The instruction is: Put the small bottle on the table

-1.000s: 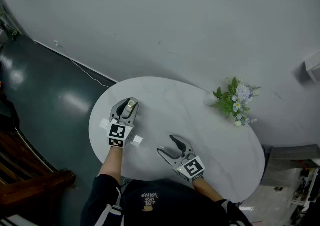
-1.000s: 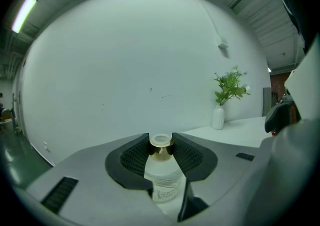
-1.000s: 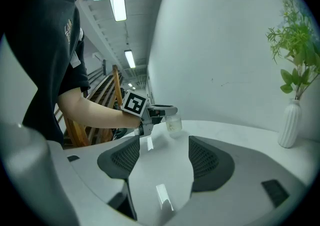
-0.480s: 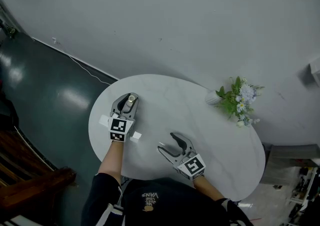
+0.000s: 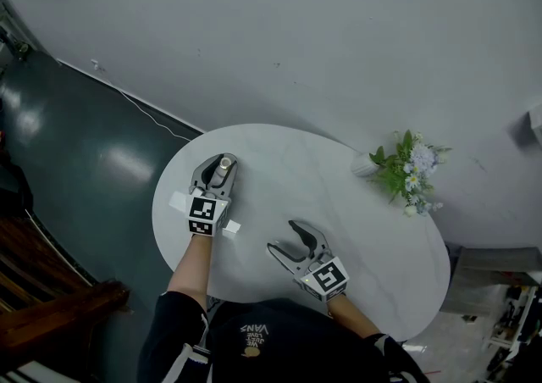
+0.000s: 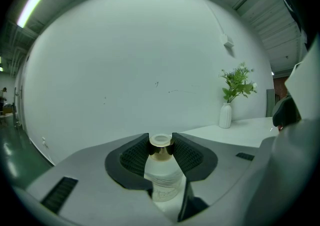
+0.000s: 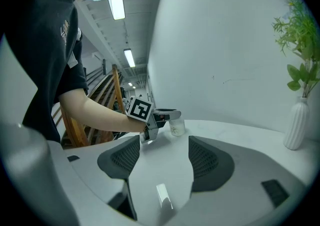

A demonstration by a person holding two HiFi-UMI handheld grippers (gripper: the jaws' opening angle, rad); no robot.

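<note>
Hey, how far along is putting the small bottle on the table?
Done: small bottle is over the table, left side. In hand: left claw clamps its neck, base at or just above the tabletop. Left: release, withdraw. Right claw open, empty.

Staged recording set inside an industrial hall.
Curved plain white backdrop wall (image 5: 296,34) fills the upper frame behind a lone white oval table (image 5: 373,237). Single vase of flowers (image 5: 406,171) at the table's right edge. Glossy dark green floor (image 5: 76,144) at left, loose cable (image 5: 144,112) along the wall foot, wooden railing (image 5: 51,305) lower left. Ceiling strip lights (image 7: 117,6) upper left in the right gripper view.
</note>
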